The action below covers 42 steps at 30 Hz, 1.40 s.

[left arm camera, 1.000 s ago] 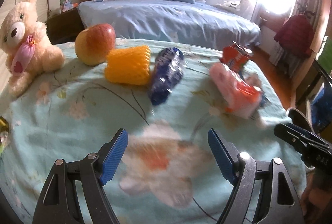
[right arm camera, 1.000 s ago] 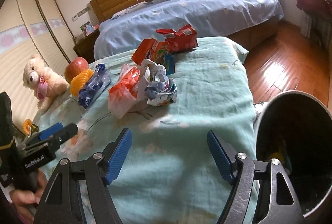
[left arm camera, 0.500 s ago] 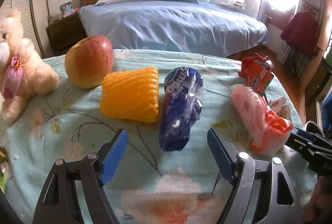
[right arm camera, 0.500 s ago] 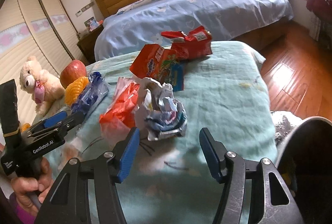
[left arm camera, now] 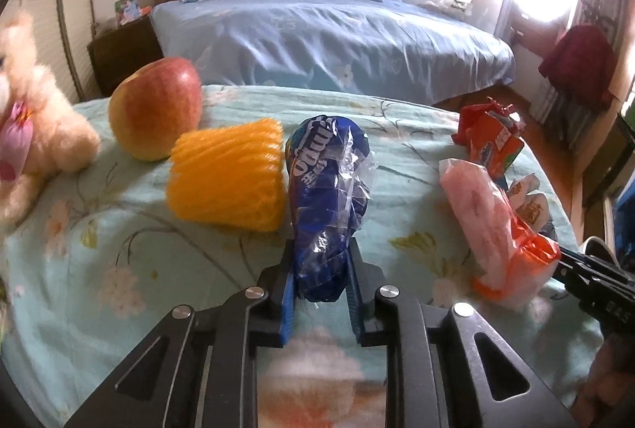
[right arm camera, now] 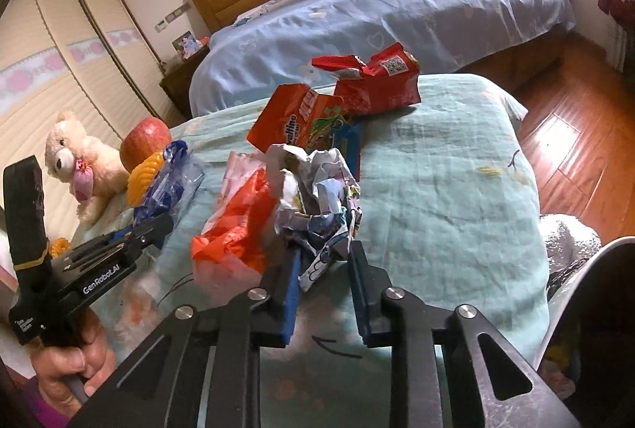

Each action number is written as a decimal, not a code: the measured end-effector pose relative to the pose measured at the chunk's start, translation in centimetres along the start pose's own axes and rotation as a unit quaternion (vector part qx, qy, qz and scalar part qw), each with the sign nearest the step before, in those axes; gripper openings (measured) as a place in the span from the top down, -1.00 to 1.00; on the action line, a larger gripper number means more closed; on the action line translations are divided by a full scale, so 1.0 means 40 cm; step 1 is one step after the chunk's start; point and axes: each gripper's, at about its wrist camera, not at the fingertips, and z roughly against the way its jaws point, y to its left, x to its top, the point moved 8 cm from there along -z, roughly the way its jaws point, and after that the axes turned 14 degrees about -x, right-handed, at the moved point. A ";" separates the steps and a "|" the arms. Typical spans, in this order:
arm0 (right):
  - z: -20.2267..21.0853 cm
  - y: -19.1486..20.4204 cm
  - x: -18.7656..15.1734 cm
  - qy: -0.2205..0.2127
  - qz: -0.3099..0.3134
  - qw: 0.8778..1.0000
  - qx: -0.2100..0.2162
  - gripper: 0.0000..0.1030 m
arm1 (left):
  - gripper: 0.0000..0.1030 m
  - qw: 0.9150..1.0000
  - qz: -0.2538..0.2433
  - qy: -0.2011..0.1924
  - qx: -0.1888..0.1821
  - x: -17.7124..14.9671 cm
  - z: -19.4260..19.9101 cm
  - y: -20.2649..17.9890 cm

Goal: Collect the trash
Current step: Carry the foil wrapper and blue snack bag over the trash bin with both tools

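**Both claws closing on wrappers, ready to lift toward the bin**

I am working over a pale green flowered bedspread (left arm camera: 99,253) strewn with litter. Toward its left edge sit a cream plush bear (right arm camera: 85,158), a red-and-yellow apple (left arm camera: 156,112) and an orange foam fruit net (left arm camera: 228,176); I judge only the net to be trash there.

My left gripper (left arm camera: 320,283) has just been closing, and its blue pads now pinch the near end of a crumpled blue-and-clear plastic snack wrapper (left arm camera: 329,197), which touches the foam net's right side. I would lift straight up first, so the wrapper does not drag the net.

Further right lies a pink-and-orange plastic bag (right arm camera: 234,225), touching the ball of crumpled white printed paper (right arm camera: 317,197). My right gripper (right arm camera: 324,271) has also just been closing, with the ball's lower fold between its pads; the hold looks shallow, so I would squeeze fully before raising it.

Behind the ball, toward the far edge, an orange snack pouch (right arm camera: 297,120) and a torn red foil packet (right arm camera: 377,82) wait.

Beyond the bedspread's right edge stands a dark round bin (right arm camera: 595,328), my likely drop point.
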 end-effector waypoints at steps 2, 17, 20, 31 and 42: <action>0.008 0.000 -0.003 -0.003 0.000 1.000 0.003 0.62 | 0.62 1.000 0.011 -0.004 -0.004 -0.016 0.020 -0.001; 0.113 -0.033 -0.066 -0.018 -0.036 0.999 -0.001 0.63 | 0.62 0.999 -0.001 -0.007 -0.052 -0.138 0.186 -0.097; 0.140 -0.042 -0.084 -0.019 -0.047 0.999 0.000 0.63 | 0.63 0.998 -0.009 -0.009 -0.061 -0.153 0.214 -0.116; 0.243 -0.092 -0.128 -0.046 -0.068 0.996 -0.030 0.63 | 0.63 0.993 -0.047 -0.007 -0.104 -0.191 0.267 -0.207; 0.306 -0.189 -0.174 -0.058 -0.101 0.991 -0.070 0.63 | 0.62 0.987 -0.084 0.010 -0.139 -0.210 0.244 -0.321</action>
